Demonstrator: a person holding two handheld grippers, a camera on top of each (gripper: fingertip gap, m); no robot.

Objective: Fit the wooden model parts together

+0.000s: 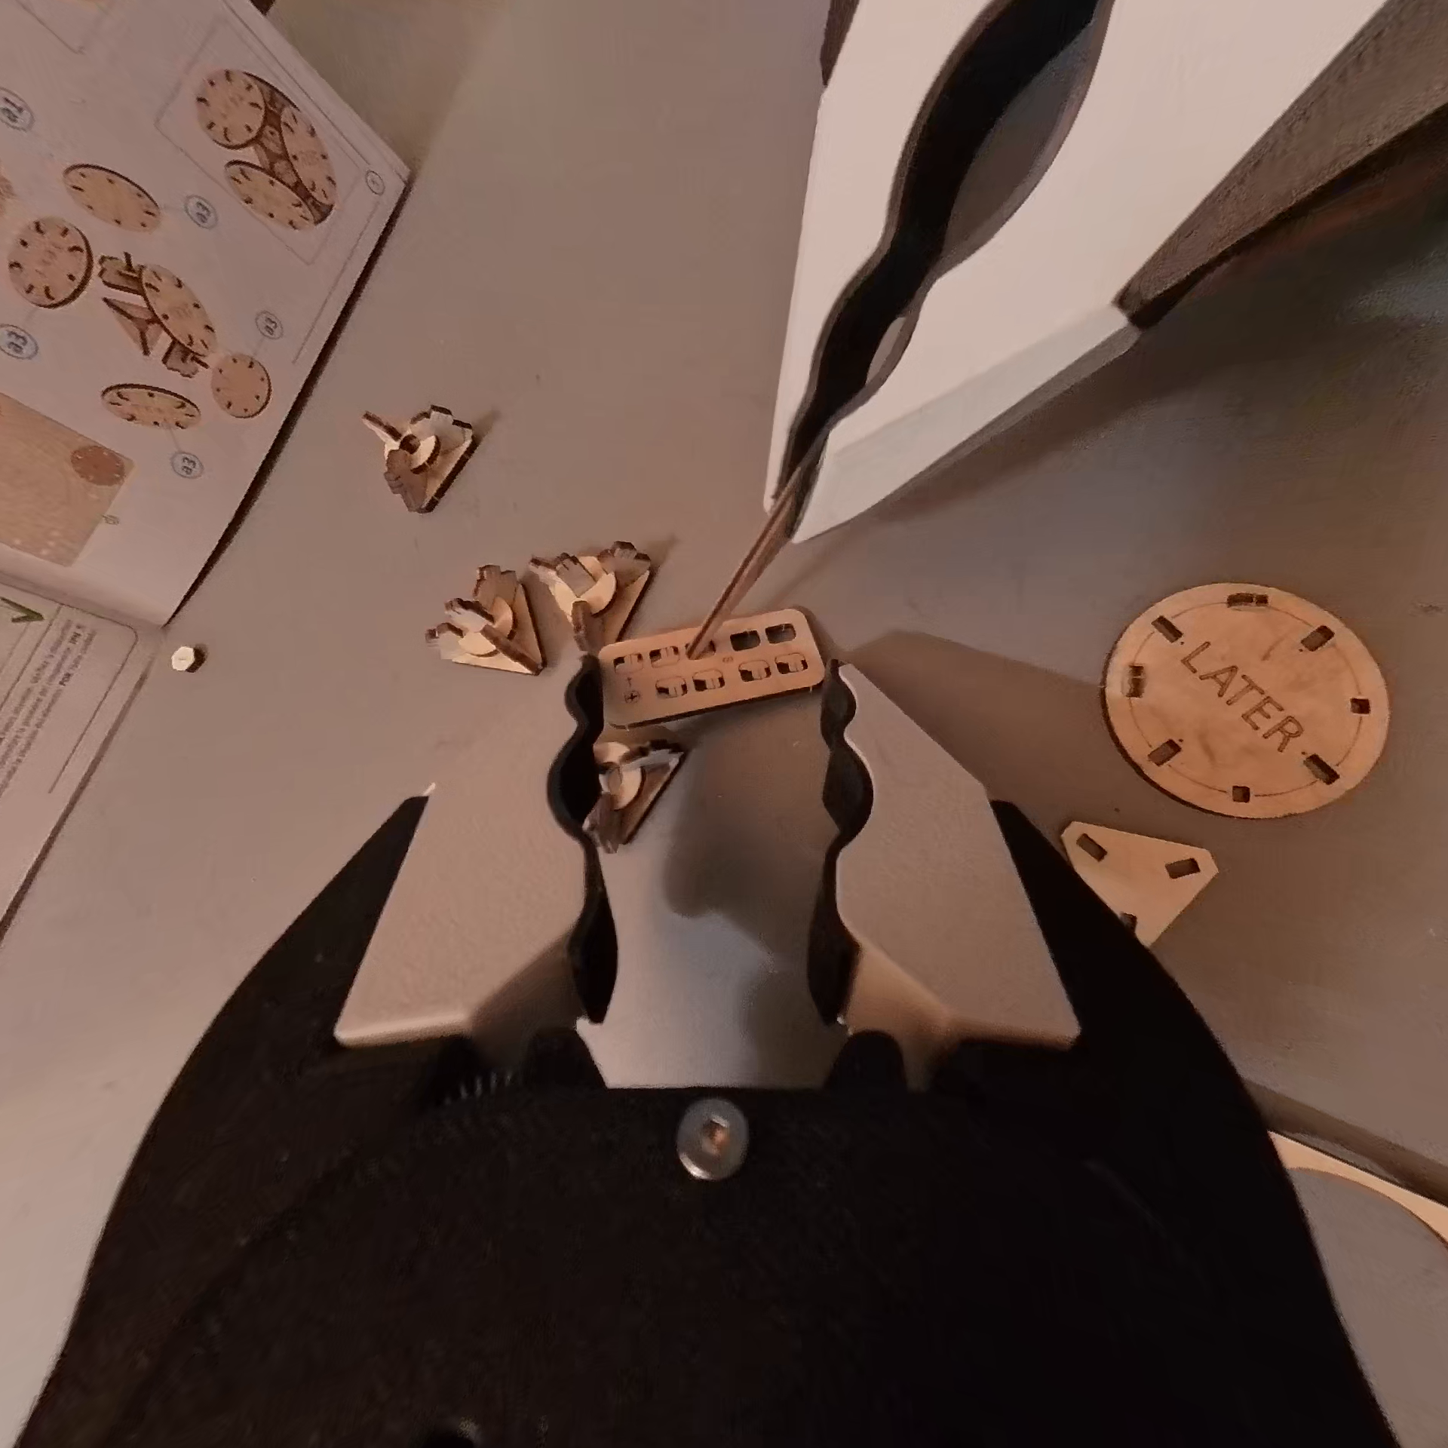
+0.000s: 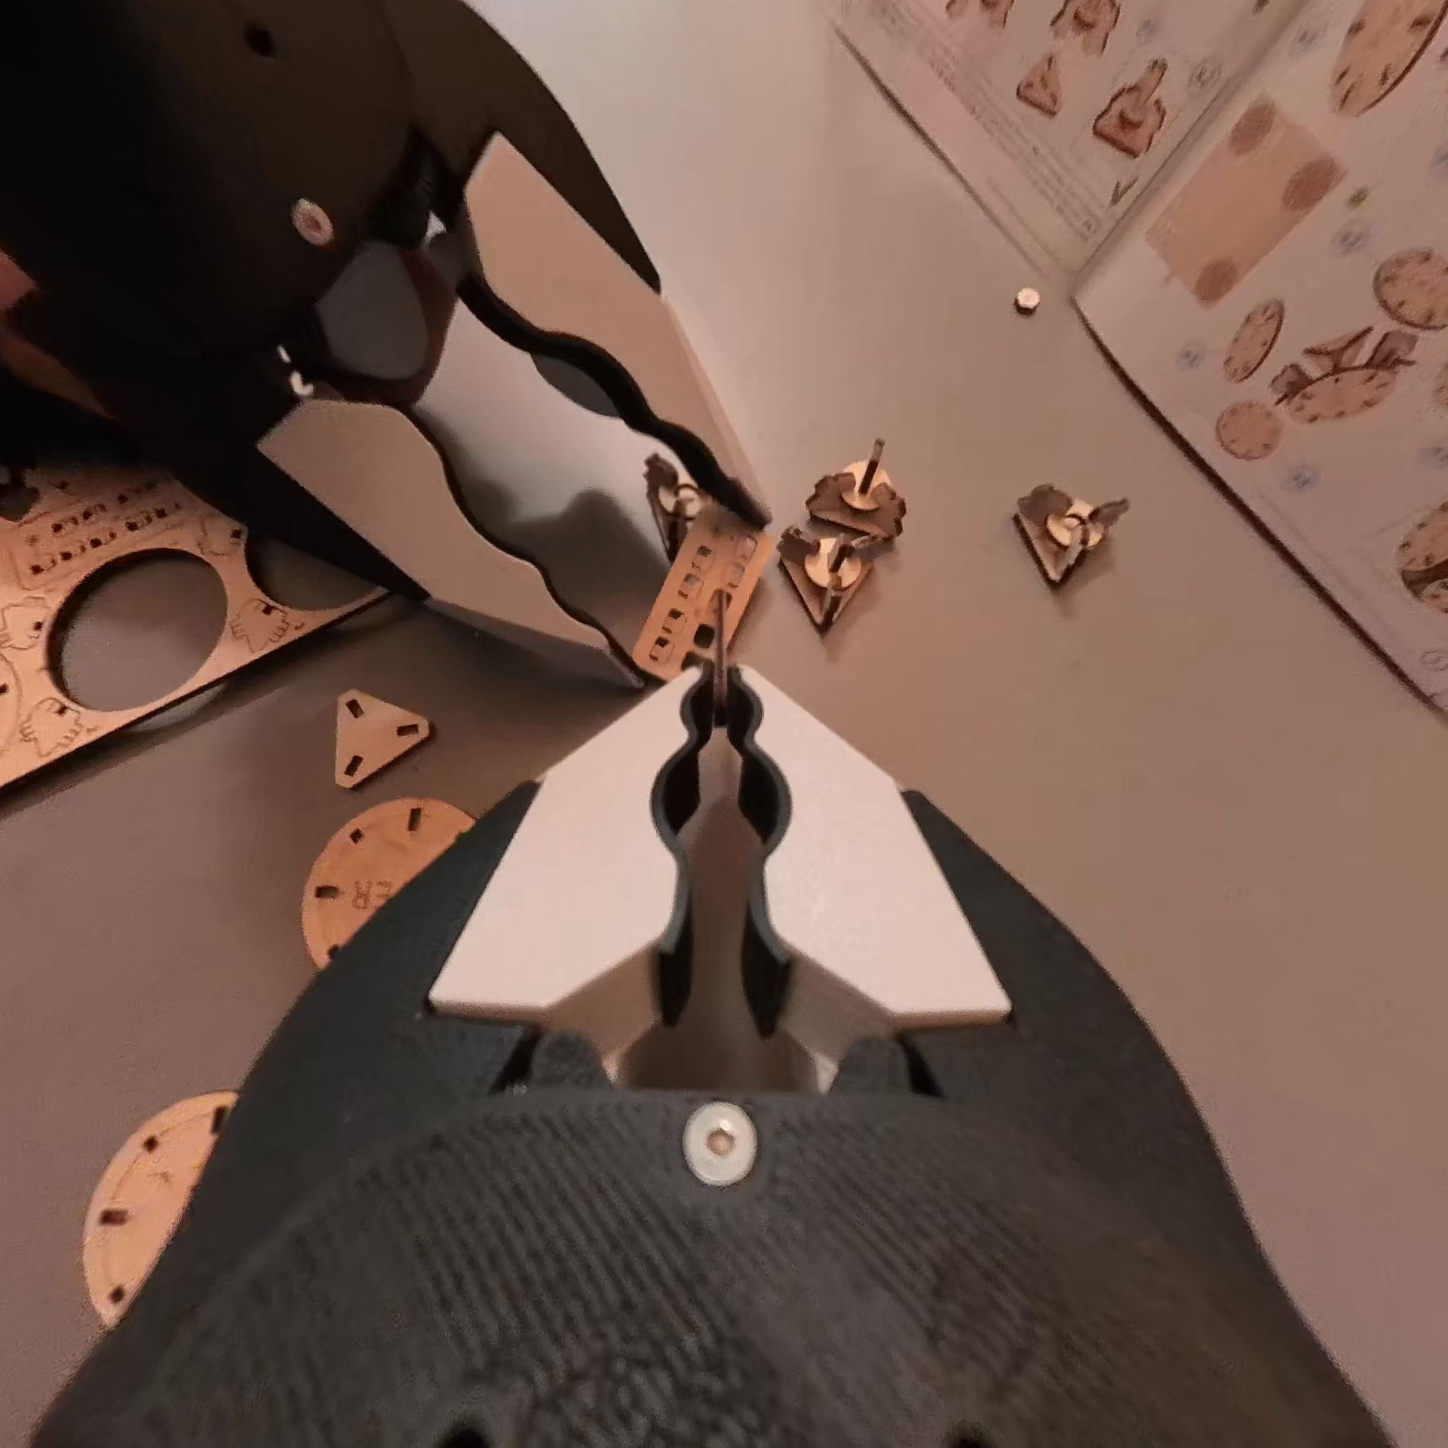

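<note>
The left gripper (image 1: 709,689) reaches forward and down, its black wavy-edged fingers (image 1: 576,752) standing well apart — clamped across a small slotted wooden plate (image 1: 709,675). The right gripper (image 2: 717,697) comes in from the opposite side, tilted downward, its fingertips pinched together on a thin wooden stick (image 2: 718,638).

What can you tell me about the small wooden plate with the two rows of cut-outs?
The plate is a thin, pale wooden rectangle with rounded corners and two rows of small cut-outs. It is held tilted between the left tongs' fingertips. A thin stick, held by the shut right tongs, pokes into one upper-row cut-out. Small triangular wooden assemblies lie beside it.
</note>
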